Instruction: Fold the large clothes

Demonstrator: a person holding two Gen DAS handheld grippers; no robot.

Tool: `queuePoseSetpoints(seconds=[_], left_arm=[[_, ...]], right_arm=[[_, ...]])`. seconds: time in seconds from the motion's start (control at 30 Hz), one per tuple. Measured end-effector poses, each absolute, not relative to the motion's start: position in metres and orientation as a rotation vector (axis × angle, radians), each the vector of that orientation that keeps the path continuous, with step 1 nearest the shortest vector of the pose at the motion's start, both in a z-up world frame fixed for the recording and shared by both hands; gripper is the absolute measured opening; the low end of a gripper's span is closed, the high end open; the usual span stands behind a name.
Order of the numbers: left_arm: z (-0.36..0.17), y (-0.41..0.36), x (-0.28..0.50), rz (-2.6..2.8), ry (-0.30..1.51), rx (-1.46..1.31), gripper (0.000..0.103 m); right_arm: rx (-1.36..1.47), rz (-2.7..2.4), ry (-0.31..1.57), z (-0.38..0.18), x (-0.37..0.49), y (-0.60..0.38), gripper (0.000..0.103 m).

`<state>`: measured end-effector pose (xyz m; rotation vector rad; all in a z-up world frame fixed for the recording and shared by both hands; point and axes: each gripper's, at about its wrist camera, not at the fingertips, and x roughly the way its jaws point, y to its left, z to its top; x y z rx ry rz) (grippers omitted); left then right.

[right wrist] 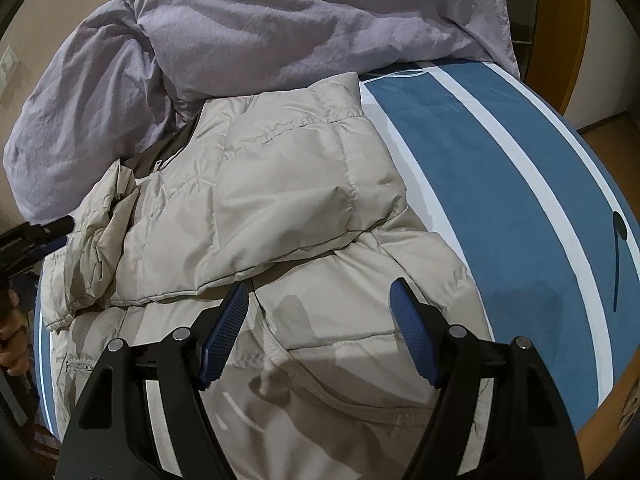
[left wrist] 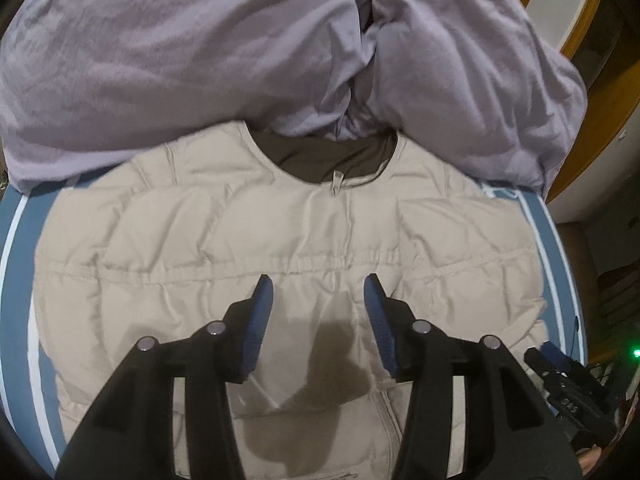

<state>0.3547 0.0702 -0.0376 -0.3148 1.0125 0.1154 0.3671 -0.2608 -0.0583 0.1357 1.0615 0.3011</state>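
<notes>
Jacket: a beige quilted puffer jacket [left wrist: 248, 236] lies front-up on the bed, zipper closed down the middle, its brown lining [left wrist: 332, 156] showing at the neck opening.
Sleeve: in the right wrist view one sleeve [right wrist: 280, 200] is folded across the chest – it lies over the body panel, its cuff end bunched toward the left edge of that view.
Left gripper: the left gripper [left wrist: 319, 304] hangs over the jacket's lower front, jaws parted, nothing between the blue pads [left wrist: 256, 332]; only its shadow falls on the fabric.
Right gripper: the right gripper [right wrist: 320, 320] stands wide open above the jacket's hem side, just below the folded sleeve, gripping nothing.
Bed cover: a blue sheet with white stripes [right wrist: 500, 184] lies under the jacket, bare to the right of it in the right wrist view.
Obstruction: a heaped lilac duvet [left wrist: 168, 64] crowds the far side – it touches the jacket's collar and shoulders and leaves no free room beyond them.
Surroundings: a wooden door frame [left wrist: 588, 12] at the upper right of the left view; a person's hand [right wrist: 14, 344] on a gripper handle at the left edge of the right view.
</notes>
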Motion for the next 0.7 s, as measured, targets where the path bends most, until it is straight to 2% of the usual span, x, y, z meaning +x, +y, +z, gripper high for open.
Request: queuePoseSetpoints(seconds=[0.4,0.63,0.7], left_arm=[[-0.086,0.045,0.374,0.225,1.073,-0.260,0.050],[-0.072,0.048,0.359,0.254,1.033,-0.321,0.052],[-0.063,0.053,0.346,0.259,1.016,-0.320,0.058]], right_arm=[[0.101,0.341,1.069,-0.059,0.381,-0.283,0.076],[0.095,0.372,1.072,-0.055,0.387,-0.295,0.081],[0.104,0.378,1.073,-0.054,0.384,-0.299,0.081]])
